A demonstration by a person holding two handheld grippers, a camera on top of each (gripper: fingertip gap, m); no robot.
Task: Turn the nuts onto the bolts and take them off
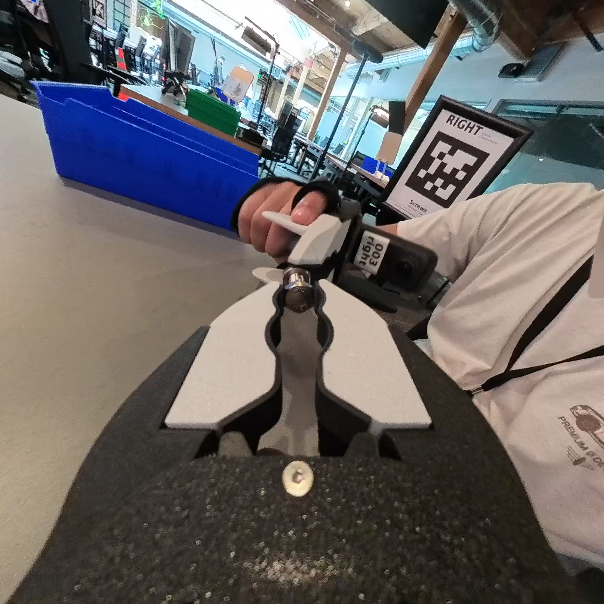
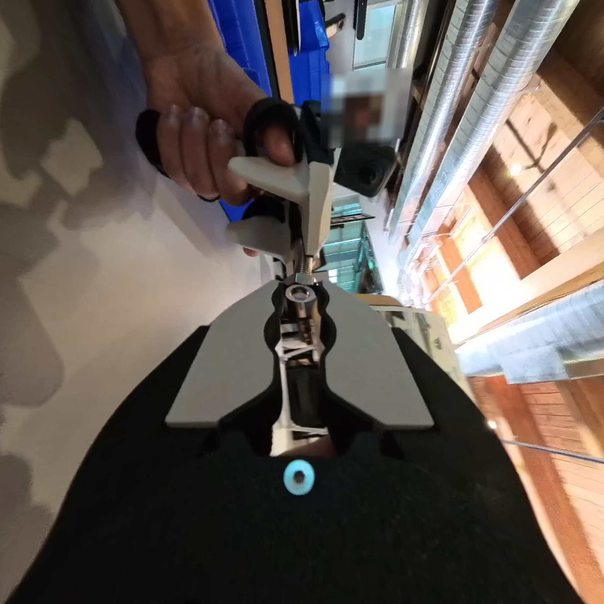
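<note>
**Bolt and nut held between both grippers, above the table**

Landmark: the bolt (image 2: 300,302).

Right gripper (image 2: 299,295): jaws nearly closed, clamped on the bolt's socket head and smooth upper shank. Right view looks almost straight down the head's hex recess.

Nut (image 2: 304,278): sits on the bolt's thread just beyond the head end; bare thread runs on past it toward the far tip.

Left gripper (image 1: 295,294): jaws drawn close on a metal part at their tips, apparently the threaded end of the same bolt or the nut. Which of the two the pads touch, I cannot tell. In the right view this gripper pinches the bolt's far end.

Position: bolt is off the table (image 1: 81,294), in front of the blue bin (image 1: 147,157); a framed marker sign (image 1: 451,163) stands behind it, beside the person's white sleeve (image 1: 490,235).

Handling (judgement): steel, rigid, small, dense for its size; no crush risk. Smooth shank and head are slippery against flat pads, so the bolt may spin in the grip. Better purchase: nut by two opposite flats, bolt by its head. Keep both axes in line to avoid cross-threading.
</note>
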